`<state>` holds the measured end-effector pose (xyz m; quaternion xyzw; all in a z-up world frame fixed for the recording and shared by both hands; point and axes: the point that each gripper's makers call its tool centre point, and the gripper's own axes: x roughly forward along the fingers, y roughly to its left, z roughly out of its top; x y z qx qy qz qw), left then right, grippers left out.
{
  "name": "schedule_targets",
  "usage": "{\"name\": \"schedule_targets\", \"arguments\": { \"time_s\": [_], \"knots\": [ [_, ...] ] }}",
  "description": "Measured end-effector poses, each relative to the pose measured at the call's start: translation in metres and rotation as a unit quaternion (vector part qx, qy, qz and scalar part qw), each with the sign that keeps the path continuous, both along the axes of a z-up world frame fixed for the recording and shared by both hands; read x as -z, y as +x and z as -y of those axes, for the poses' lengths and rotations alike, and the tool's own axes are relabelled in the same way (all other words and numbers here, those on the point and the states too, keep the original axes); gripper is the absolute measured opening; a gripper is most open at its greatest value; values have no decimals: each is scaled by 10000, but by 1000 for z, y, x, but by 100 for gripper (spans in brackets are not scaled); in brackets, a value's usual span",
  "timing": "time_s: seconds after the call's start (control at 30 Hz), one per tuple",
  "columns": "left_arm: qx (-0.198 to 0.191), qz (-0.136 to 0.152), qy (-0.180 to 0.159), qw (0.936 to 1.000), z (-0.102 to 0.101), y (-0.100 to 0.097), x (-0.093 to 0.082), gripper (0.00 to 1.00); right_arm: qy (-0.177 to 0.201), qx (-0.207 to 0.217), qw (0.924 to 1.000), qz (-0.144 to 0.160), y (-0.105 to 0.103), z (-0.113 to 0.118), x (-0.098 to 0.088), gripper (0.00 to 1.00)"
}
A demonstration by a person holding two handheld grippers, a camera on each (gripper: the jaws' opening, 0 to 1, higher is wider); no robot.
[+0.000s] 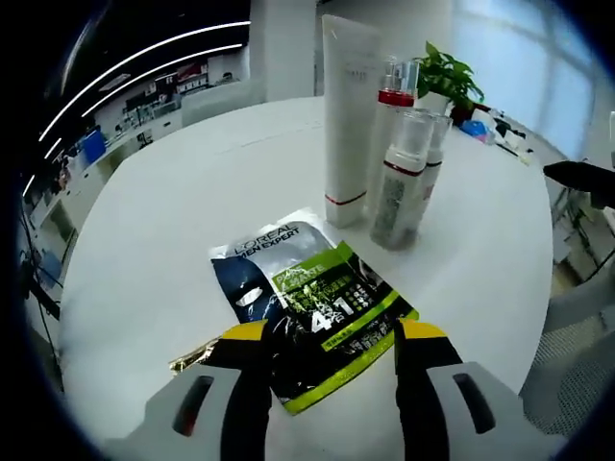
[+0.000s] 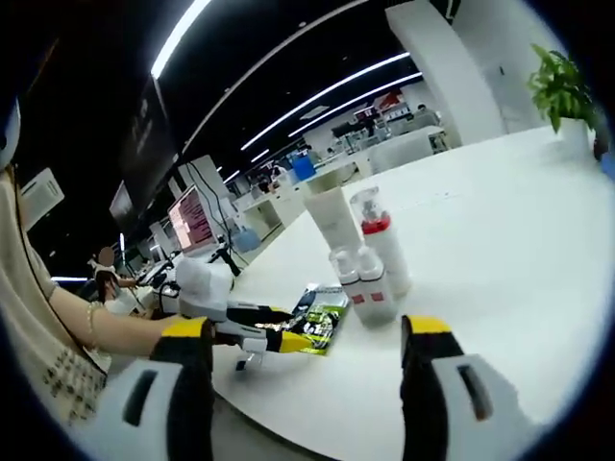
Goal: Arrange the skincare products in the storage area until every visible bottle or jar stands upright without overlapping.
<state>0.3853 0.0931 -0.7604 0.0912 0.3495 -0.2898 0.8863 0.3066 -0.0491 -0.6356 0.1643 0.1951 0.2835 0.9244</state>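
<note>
White round table (image 1: pixel 173 202). Upright, clustered mid-table: one tall white tube (image 1: pixel 348 115), one red-collared pump bottle (image 1: pixel 392 115), two clear-capped bottles (image 1: pixel 402 182), touching. One sachet (image 1: pixel 312 303) flat, near edge. Left gripper (image 1: pixel 330 338) jaws apart, straddling sachet edge. Right gripper (image 2: pixel 307 338) jaws wide, gripping nothing. One potted plant (image 1: pixel 447 77) behind.

Left gripper view: low, close over sachet (image 1: pixel 312 307), facing bottles (image 1: pixel 399 182). Right gripper view: farther off, side-on. Both share sachet, bottles, table (image 1: pixel 154 221).
</note>
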Motion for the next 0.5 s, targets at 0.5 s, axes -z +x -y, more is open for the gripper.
{"name": "schedule_targets", "arguments": {
  "time_s": [0.5],
  "knots": [
    [-421,140,-667,9968,-53,-40,-42,64,-139,-162,9996,183,-11,-10,-6,83]
  ]
}}
